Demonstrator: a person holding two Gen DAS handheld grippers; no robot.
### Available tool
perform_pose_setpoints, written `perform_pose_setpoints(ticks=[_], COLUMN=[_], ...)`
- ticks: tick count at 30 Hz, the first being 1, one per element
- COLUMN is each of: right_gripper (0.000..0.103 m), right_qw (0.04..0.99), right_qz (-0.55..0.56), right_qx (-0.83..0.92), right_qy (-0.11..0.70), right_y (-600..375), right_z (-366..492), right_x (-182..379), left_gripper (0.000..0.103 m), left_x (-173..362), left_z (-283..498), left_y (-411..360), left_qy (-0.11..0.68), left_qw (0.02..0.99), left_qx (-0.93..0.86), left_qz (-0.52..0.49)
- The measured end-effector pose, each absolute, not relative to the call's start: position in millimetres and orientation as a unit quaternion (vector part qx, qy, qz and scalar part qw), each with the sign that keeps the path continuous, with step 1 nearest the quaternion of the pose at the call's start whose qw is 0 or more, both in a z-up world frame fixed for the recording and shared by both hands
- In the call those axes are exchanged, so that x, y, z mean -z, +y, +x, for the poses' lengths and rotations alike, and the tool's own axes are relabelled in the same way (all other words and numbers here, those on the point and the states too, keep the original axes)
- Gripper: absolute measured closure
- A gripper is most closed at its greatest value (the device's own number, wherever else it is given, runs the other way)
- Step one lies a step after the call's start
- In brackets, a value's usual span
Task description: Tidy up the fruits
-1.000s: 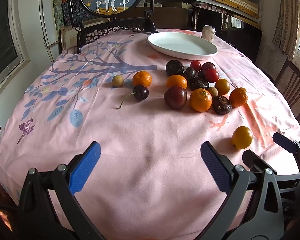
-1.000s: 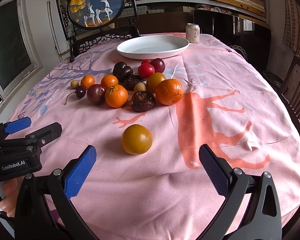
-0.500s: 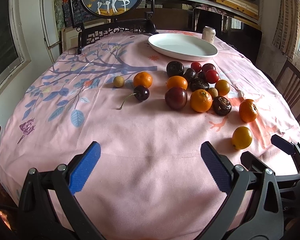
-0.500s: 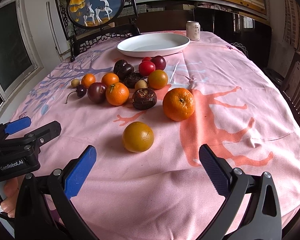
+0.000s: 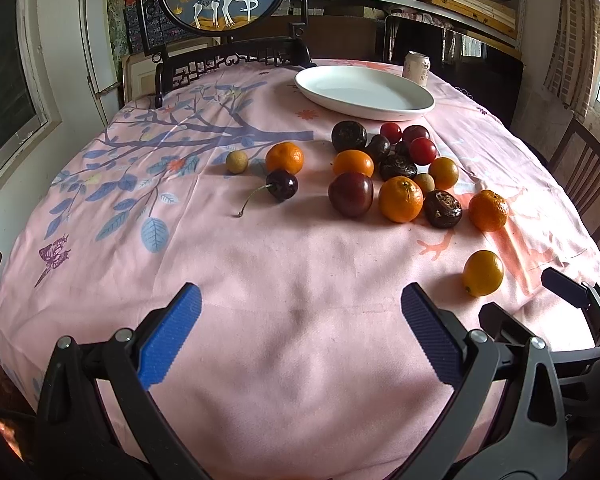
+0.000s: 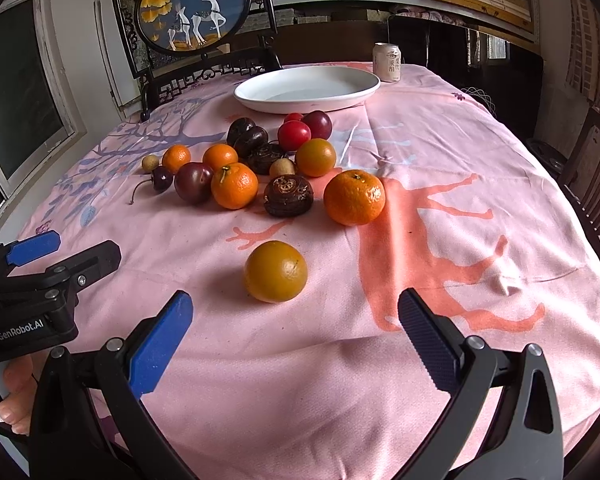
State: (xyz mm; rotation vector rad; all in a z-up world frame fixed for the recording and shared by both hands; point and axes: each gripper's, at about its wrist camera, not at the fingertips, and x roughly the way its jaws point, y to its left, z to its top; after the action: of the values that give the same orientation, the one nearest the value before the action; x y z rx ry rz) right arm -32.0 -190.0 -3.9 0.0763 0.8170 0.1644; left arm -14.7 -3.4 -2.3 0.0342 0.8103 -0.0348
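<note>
The right gripper (image 6: 292,328) hangs wide open over the pink-clothed worktop (image 6: 460,184) with nothing between its fingers, and the left gripper (image 5: 300,332) is spread just as wide and equally empty. A second ago the tangerine (image 6: 354,197) lay tight against the fruit cluster; it has since rolled clear and now sits apart, ahead of the right gripper and slightly to its right, just beside the dark wrinkled fruit (image 6: 288,195). The yellow-orange fruit (image 6: 275,271) keeps its place, alone and close ahead of the right gripper's fingers, toward the left one. The remaining fruit has not shifted: it lies farther ahead, short of the empty white plate (image 6: 260,96), with a drink can (image 6: 386,62) beyond.

Both gripper bodies are cut off at the lower edge. In the right wrist view only the fingertips of a hand (image 6: 14,396) show under the left gripper. The small dark fruits mid-cluster overlap and are hard to tell apart.
</note>
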Motion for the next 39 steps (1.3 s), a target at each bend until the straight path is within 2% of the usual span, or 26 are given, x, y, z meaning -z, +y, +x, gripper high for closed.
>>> perform_pose_setpoints(ticks=[28, 34, 36, 38, 39], right_gripper=[0.001, 0.001, 0.007, 0.020, 0.022], right_qw=[0.914, 0.908, 0.903, 0.896, 0.892], right_qz=[0.026, 0.012, 0.007, 0.000, -0.006], right_qx=[-0.081, -0.084, -0.093, -0.106, -0.109], right_qy=[0.398, 0.411, 0.419, 0.432, 0.439], right_y=[-185, -182, -178, -173, -169], right_z=[-33, -24, -20, -13, -11], right_x=[6, 11, 13, 16, 18], left_gripper=[0.002, 0.002, 0.002, 0.002, 0.002], left_x=[4, 6, 9, 12, 12], left_z=[-15, -12, -9, -6, -5], left_y=[-4, 15, 24, 33, 37], left_qy=[0.395, 0.393, 0.398, 0.400, 0.401], left_qw=[0.918, 0.919, 0.917, 0.916, 0.916], left_qx=[0.020, 0.009, 0.003, -0.001, -0.003], left_qz=[0.021, 0.022, 0.020, 0.015, 0.014])
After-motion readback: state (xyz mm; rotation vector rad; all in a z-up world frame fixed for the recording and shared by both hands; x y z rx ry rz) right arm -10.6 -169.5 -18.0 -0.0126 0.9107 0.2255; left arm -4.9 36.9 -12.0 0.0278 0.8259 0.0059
